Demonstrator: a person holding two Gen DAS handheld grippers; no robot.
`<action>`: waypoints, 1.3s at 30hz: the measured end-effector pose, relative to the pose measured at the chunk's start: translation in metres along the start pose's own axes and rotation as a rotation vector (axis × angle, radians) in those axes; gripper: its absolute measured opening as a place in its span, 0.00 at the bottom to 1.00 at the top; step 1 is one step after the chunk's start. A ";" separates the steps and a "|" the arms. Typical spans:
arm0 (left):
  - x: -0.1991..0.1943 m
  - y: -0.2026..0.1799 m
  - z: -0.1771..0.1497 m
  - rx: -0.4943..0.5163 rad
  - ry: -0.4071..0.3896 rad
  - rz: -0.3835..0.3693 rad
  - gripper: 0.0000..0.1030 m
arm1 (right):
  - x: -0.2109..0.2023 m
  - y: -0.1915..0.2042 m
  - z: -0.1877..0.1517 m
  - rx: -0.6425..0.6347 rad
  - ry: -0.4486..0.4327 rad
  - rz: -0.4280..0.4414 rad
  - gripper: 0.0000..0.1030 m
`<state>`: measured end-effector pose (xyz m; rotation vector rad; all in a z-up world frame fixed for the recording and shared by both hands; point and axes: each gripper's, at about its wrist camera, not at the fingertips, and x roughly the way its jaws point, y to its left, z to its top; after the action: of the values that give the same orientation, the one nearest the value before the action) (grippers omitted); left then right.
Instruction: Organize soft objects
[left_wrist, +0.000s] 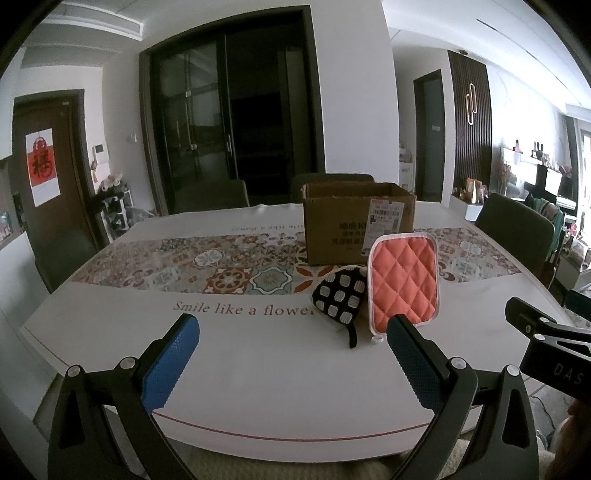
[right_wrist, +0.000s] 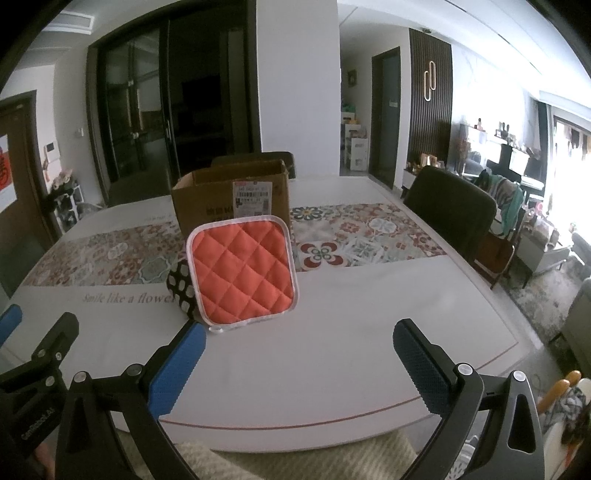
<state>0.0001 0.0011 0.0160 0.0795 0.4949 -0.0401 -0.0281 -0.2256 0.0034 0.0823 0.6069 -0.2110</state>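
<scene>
Left gripper (left_wrist: 293, 354): low in the left wrist frame, its 2 blue-padded fingers (left_wrist: 171, 360) spread wide, nothing between them; it hangs over the near white part of the table (left_wrist: 258, 369).
Right gripper (right_wrist: 299, 363): bottom of the right wrist frame, jaws wide apart and holding nothing; its black body also shows at the right edge of the left wrist frame.
Orange potholder (right_wrist: 242, 267): quilted, white-trimmed, propped up on edge at centre of the right wrist frame, tilted back against the patterned piece; right of centre in the left wrist frame.
Black patterned mitt (left_wrist: 340, 297): black fabric with pale squares, touching the orange potholder's left side, just in front of the box; a dark strap trails toward the lower frame.
Cardboard box (left_wrist: 356, 225): open-topped, white label on its front, standing behind both soft pieces on the tiled runner (left_wrist: 221, 266).
Table text: "Smile like a flower" printed left of the mitt.
Chairs (right_wrist: 448, 205): dark, at the far and right table edges.
</scene>
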 end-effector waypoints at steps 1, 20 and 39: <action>0.000 0.000 -0.001 0.001 0.001 0.000 1.00 | 0.000 0.000 0.000 0.000 -0.001 0.000 1.00; 0.000 0.000 -0.002 0.001 0.000 0.001 1.00 | 0.000 0.000 -0.001 -0.001 -0.007 0.000 1.00; 0.005 0.000 -0.001 -0.001 0.002 -0.026 1.00 | 0.009 0.005 0.003 -0.017 -0.004 0.016 1.00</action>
<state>0.0044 0.0008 0.0125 0.0728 0.4982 -0.0649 -0.0184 -0.2229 0.0006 0.0703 0.6033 -0.1900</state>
